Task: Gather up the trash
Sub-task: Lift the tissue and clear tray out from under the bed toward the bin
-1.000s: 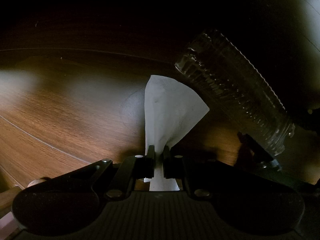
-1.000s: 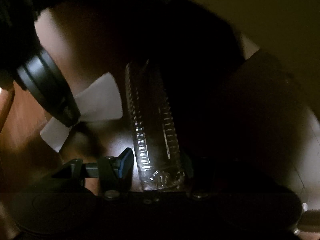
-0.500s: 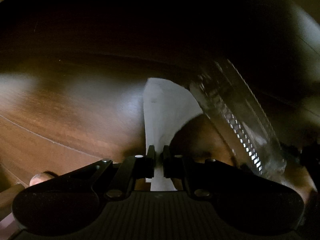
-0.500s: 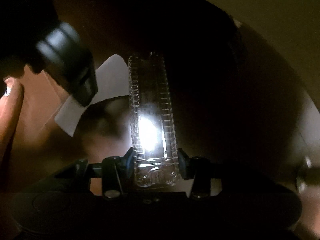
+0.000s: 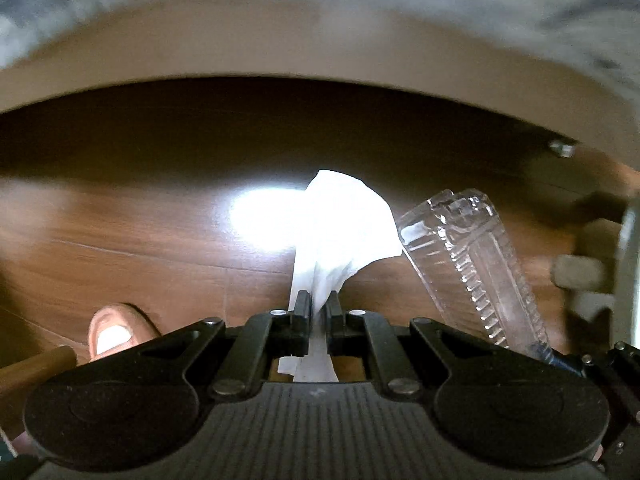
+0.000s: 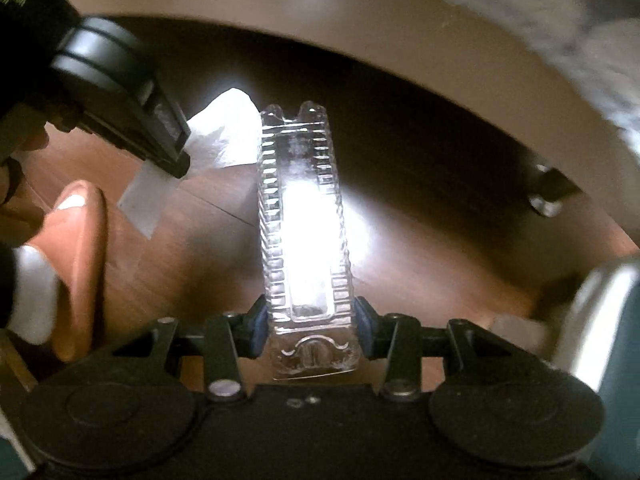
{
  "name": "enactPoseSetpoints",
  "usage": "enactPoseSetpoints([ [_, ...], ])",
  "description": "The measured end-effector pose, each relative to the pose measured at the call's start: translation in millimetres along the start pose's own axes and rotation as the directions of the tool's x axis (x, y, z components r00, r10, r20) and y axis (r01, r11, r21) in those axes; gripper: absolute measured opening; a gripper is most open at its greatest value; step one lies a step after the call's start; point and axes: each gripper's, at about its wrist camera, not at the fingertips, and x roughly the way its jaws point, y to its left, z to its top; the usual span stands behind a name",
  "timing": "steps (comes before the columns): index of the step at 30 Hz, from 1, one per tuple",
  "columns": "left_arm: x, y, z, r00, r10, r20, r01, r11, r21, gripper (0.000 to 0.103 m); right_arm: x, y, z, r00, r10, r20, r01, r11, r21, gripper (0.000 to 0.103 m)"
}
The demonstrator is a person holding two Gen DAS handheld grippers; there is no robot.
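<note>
My left gripper (image 5: 318, 310) is shut on a white tissue (image 5: 344, 224) that fans out ahead of the fingers above the wooden floor. My right gripper (image 6: 310, 322) is shut on a clear ribbed plastic bottle (image 6: 304, 216), held near its neck end and pointing away from the camera. In the left wrist view the bottle (image 5: 472, 264) slants at the right of the tissue. In the right wrist view the left gripper (image 6: 120, 92) and the tissue (image 6: 216, 140) sit at the upper left, just beside the bottle.
A brown wooden floor (image 5: 120, 248) lies below both grippers. A beige furniture base (image 5: 280, 40) curves across the top, with a dark gap under it and a small metal foot (image 6: 546, 200). A foot in a brown slipper (image 6: 76, 260) is at the left.
Both grippers have pulled back out of the dark space under the furniture into brighter light, still holding the tissue and bottle. The beige base and slipper have come into view.
</note>
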Motion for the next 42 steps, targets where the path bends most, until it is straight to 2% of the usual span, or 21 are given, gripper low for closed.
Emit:
enactPoseSetpoints([
  [6, -72.0, -12.4, -33.4, 0.994, -0.037, 0.105, 0.031, 0.998, 0.054, 0.007, -76.6, -4.9, -24.4, 0.992, -0.037, 0.120, 0.028, 0.997, 0.078, 0.042],
  [10, -121.8, -19.1, -54.4, 0.978, -0.079, 0.192, 0.064, 0.995, 0.079, 0.007, -132.0, -12.8, -39.3, 0.976, -0.058, 0.209, 0.029, 0.990, 0.141, 0.042],
  [12, -149.7, -30.8, -50.0, 0.969, -0.100, 0.225, 0.082, 0.993, 0.086, 0.007, -156.4, -19.8, -50.1, 0.964, -0.072, 0.257, 0.027, 0.984, 0.174, 0.042],
  [17, -203.6, -47.5, -69.1, 0.934, -0.163, 0.319, 0.128, 0.983, 0.129, 0.007, -210.9, -33.9, -76.3, 0.919, -0.115, 0.378, 0.016, 0.967, 0.256, 0.042],
  [25, -282.5, -100.4, -90.7, 0.855, -0.287, 0.432, 0.196, 0.950, 0.244, 0.007, -294.8, -76.6, -107.7, 0.819, -0.207, 0.536, -0.023, 0.921, 0.390, 0.042],
  [29, -316.5, -136.2, -95.5, 0.823, -0.339, 0.456, 0.201, 0.924, 0.325, 0.007, -318.7, -107.1, -116.9, 0.783, -0.270, 0.561, -0.013, 0.894, 0.448, 0.042],
  [34, -344.5, -189.4, -92.9, 0.790, -0.400, 0.464, 0.205, 0.887, 0.415, 0.007, -339.5, -147.6, -127.9, 0.760, -0.349, 0.548, 0.011, 0.850, 0.526, 0.042],
  [36, -351.9, -210.5, -89.8, 0.782, -0.418, 0.462, 0.205, 0.873, 0.443, 0.007, -349.8, -159.4, -141.1, 0.751, -0.381, 0.540, 0.020, 0.830, 0.558, 0.042],
  [42, -369.3, -282.4, -83.4, 0.764, -0.467, 0.445, 0.185, 0.819, 0.543, 0.007, -355.9, -202.4, -162.2, 0.744, -0.440, 0.503, 0.018, 0.766, 0.643, 0.042],
])
